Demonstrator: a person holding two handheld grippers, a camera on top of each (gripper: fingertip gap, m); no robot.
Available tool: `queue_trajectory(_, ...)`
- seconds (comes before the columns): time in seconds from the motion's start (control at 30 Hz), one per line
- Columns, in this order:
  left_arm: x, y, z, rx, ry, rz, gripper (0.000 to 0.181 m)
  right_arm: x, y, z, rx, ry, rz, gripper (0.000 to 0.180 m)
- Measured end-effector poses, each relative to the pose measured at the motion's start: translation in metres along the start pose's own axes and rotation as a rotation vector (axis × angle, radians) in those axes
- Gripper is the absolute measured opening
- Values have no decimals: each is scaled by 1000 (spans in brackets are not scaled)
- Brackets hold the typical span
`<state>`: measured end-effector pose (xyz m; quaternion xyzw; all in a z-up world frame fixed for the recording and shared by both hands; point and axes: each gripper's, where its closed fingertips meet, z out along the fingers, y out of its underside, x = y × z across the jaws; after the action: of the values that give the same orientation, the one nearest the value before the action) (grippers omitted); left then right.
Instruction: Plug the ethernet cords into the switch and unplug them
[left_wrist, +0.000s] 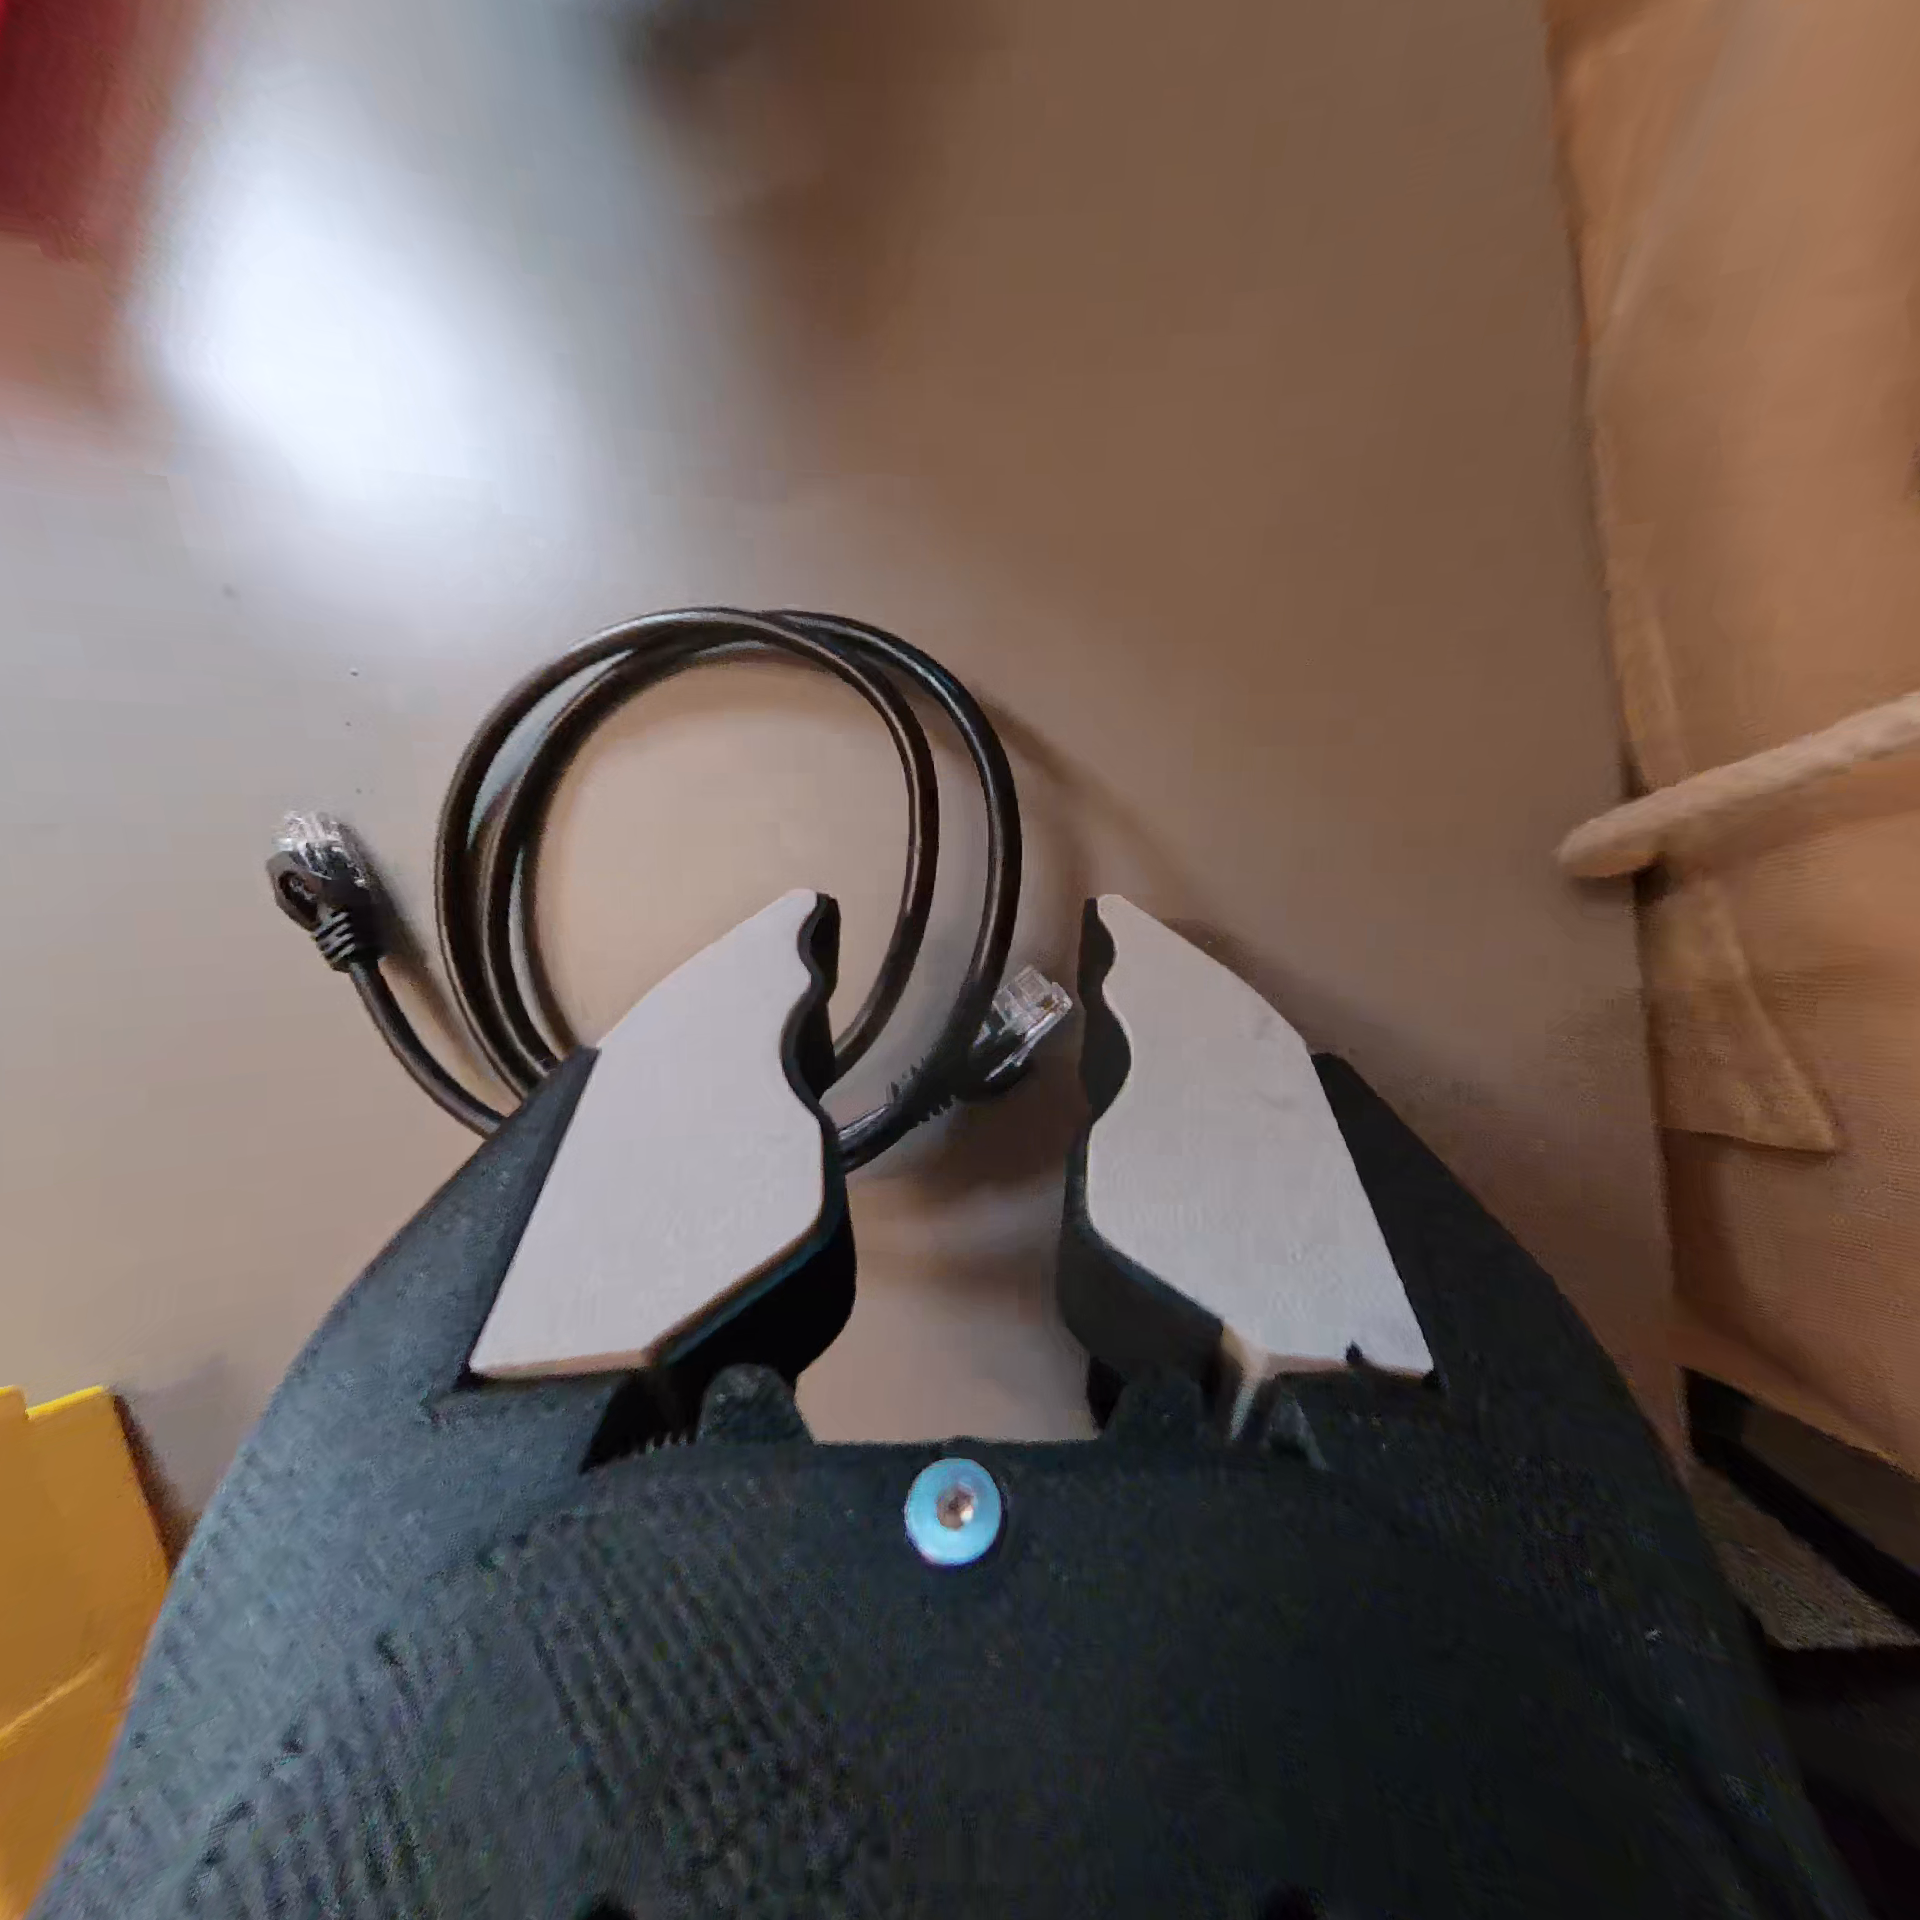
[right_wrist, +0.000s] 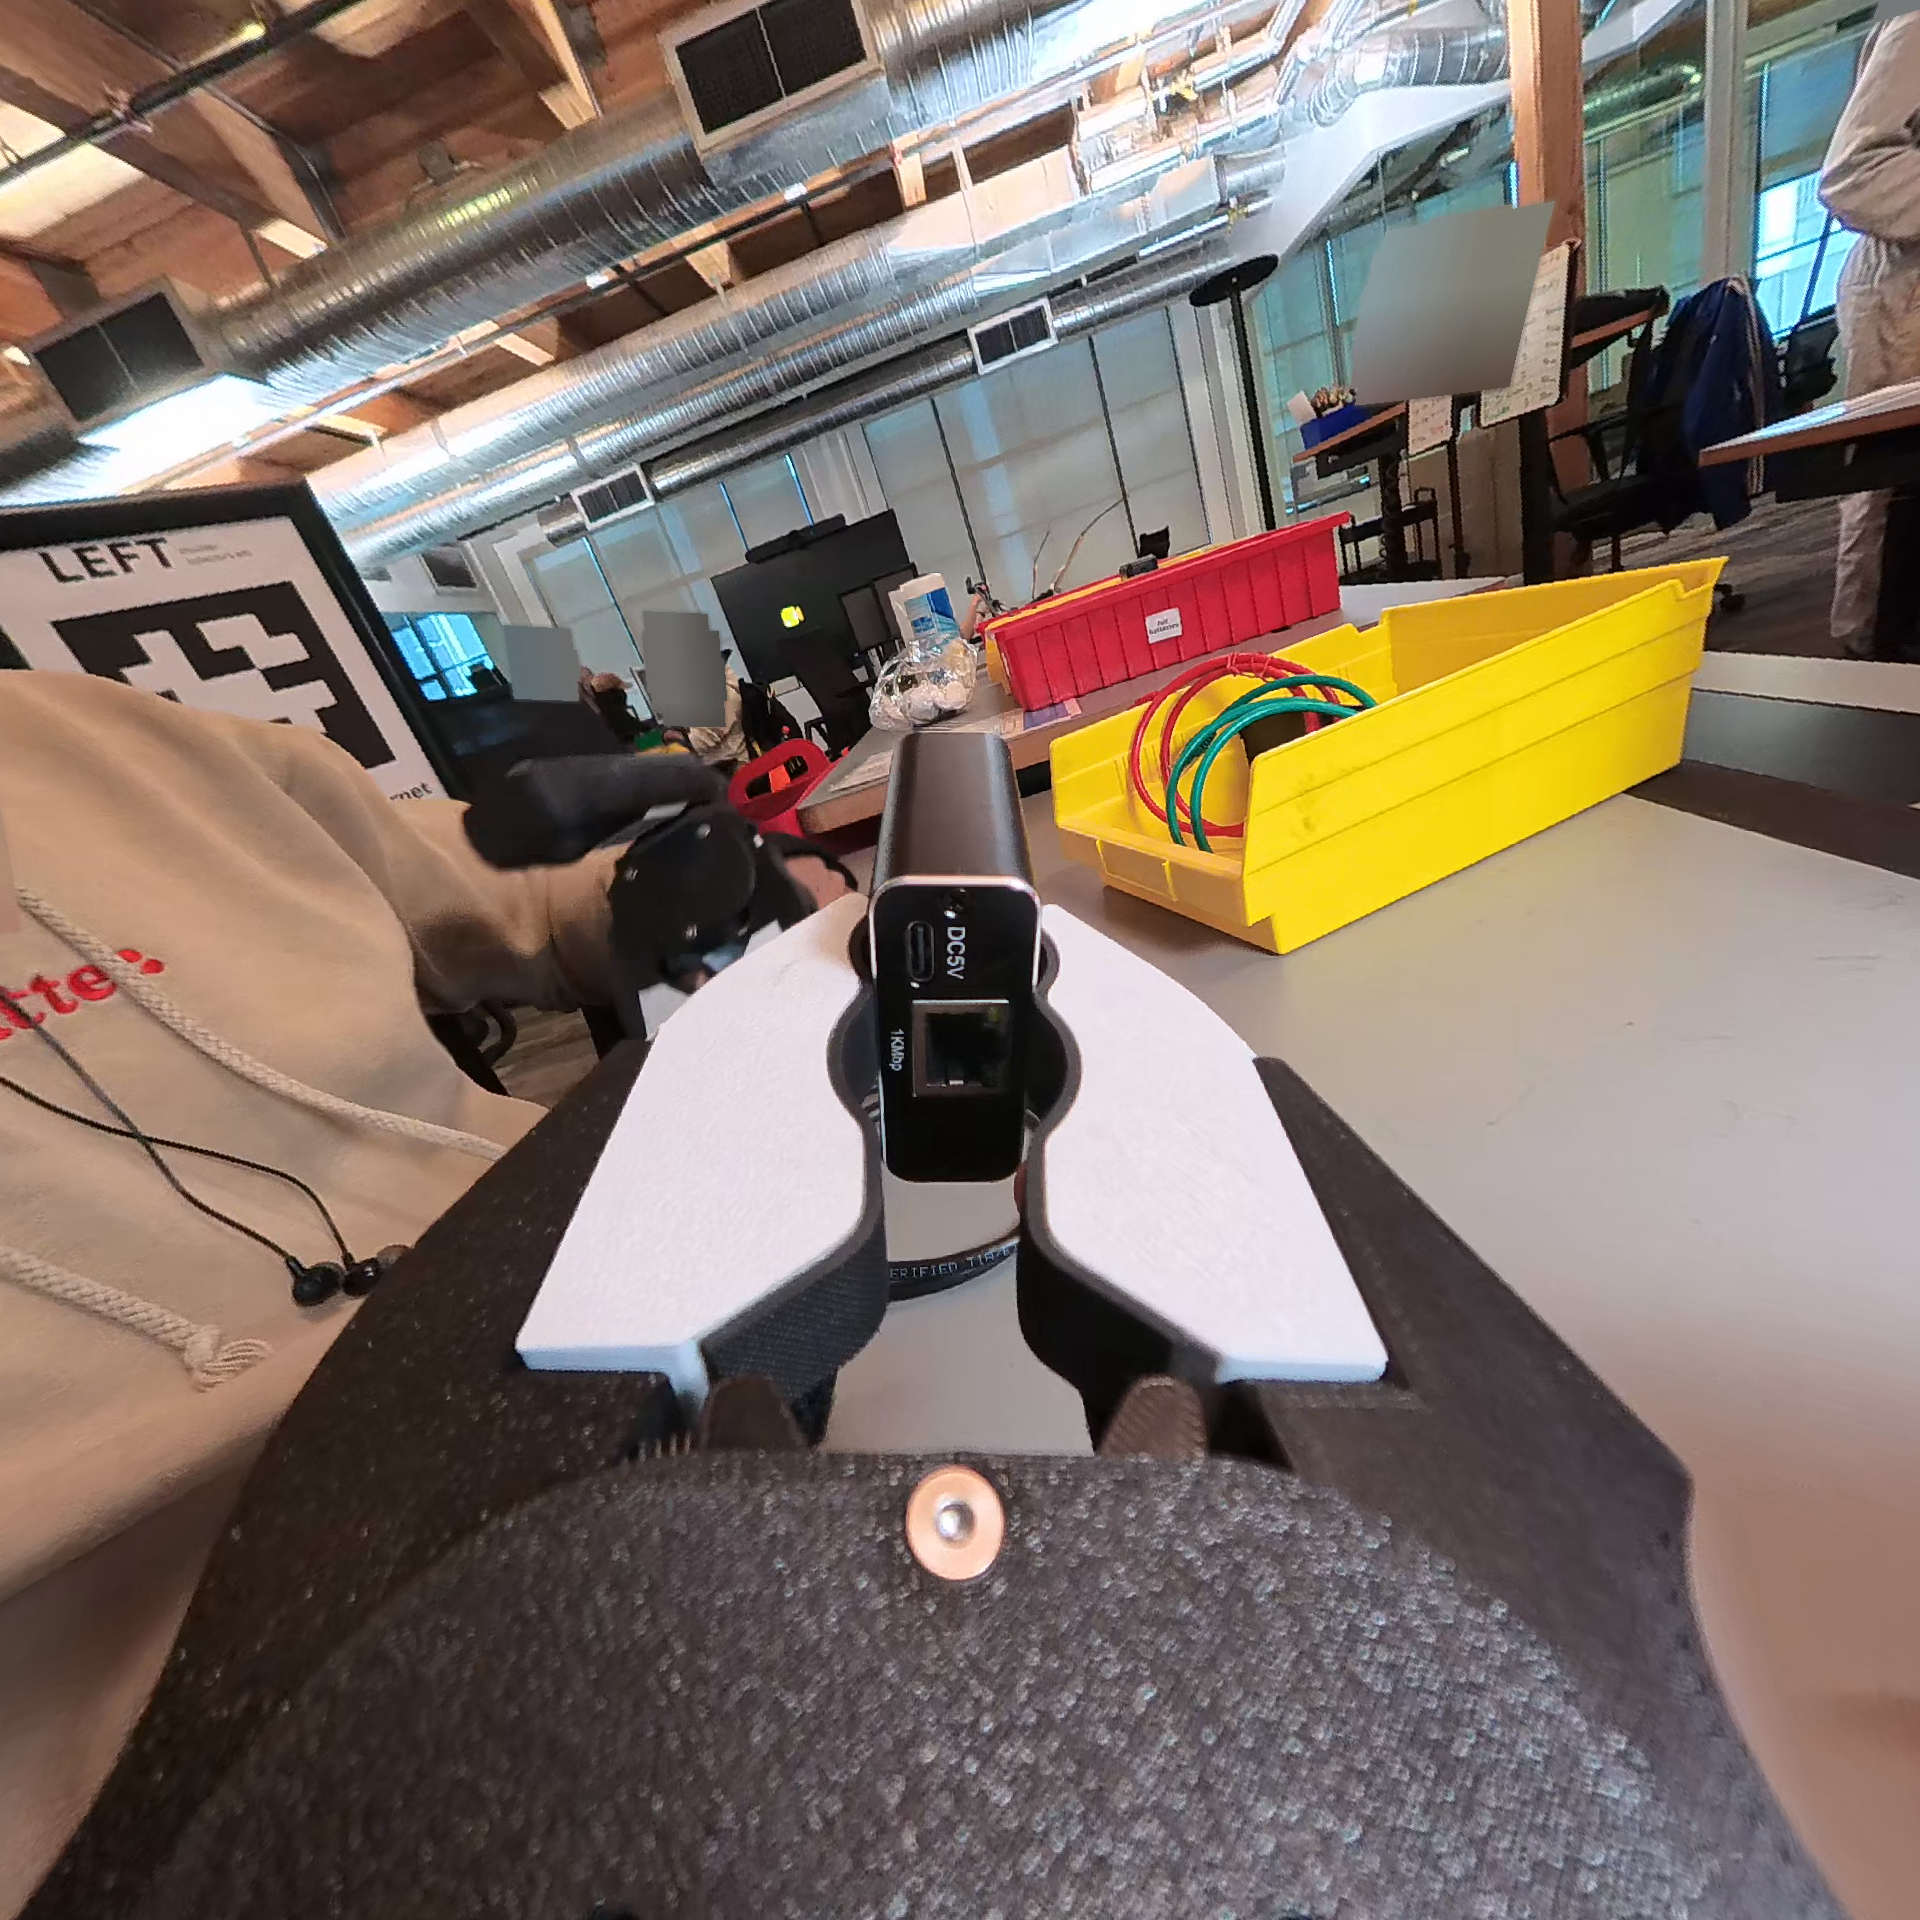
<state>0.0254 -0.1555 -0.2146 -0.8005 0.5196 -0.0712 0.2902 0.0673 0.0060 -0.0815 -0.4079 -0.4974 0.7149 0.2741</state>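
In the left wrist view a black ethernet cord (left_wrist: 727, 748) lies coiled on the grey table (left_wrist: 1247, 499). One clear plug (left_wrist: 1023, 1013) lies between my left gripper's fingers, close to the right finger; the other plug (left_wrist: 317, 857) lies off to the left. My left gripper (left_wrist: 956, 909) is open and hovers over the coil, holding nothing. In the right wrist view my right gripper (right_wrist: 951, 925) is shut on a small black switch (right_wrist: 954, 1070), held above the table with its empty port facing the camera.
A yellow bin (right_wrist: 1455, 790) holds red and green cords (right_wrist: 1236, 727); a red bin (right_wrist: 1164, 623) stands behind it. The other gripper (right_wrist: 675, 883) and a person's beige sleeve (right_wrist: 260, 831) are at left. A yellow bin corner (left_wrist: 62, 1558) shows at lower left, beige clothing (left_wrist: 1766, 623) at right. The grippers' ends are close to 20 cm from one another.
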Motion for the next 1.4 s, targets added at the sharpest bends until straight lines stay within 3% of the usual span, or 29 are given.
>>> queue_trajectory(0.03, -3, 2, 4, -27, -30, 24, 37, 0, 0, 0, -3, 2, -3, 24)
queue_trajectory(0.13, -14, -4, 0, -13, -94, 67, 6, -1, 0, -1, -5, 10, -13, 24)
queue_trajectory(0.27, -35, -31, -35, 152, -120, -22, 6, 1, -2, -3, -2, 21, -19, 24)
queue_trajectory(0.43, -36, -74, -94, 514, 60, -195, 6, 7, 4, -4, -30, 52, -23, 24)
queue_trajectory(0.6, -50, -69, -103, 733, 227, -398, 6, 8, 17, 2, -88, 47, -16, 24)
queue_trajectory(0.7, -68, -47, -82, 745, 249, -554, 6, 8, 28, 7, -128, 44, -17, 24)
queue_trajectory(0.83, -82, -36, -77, 768, 240, -616, 6, 7, 33, 10, -152, 40, -23, 24)
queue_trajectory(1.4, -88, -39, -73, 665, 89, -487, 6, 8, 34, 10, -159, 46, -25, 24)
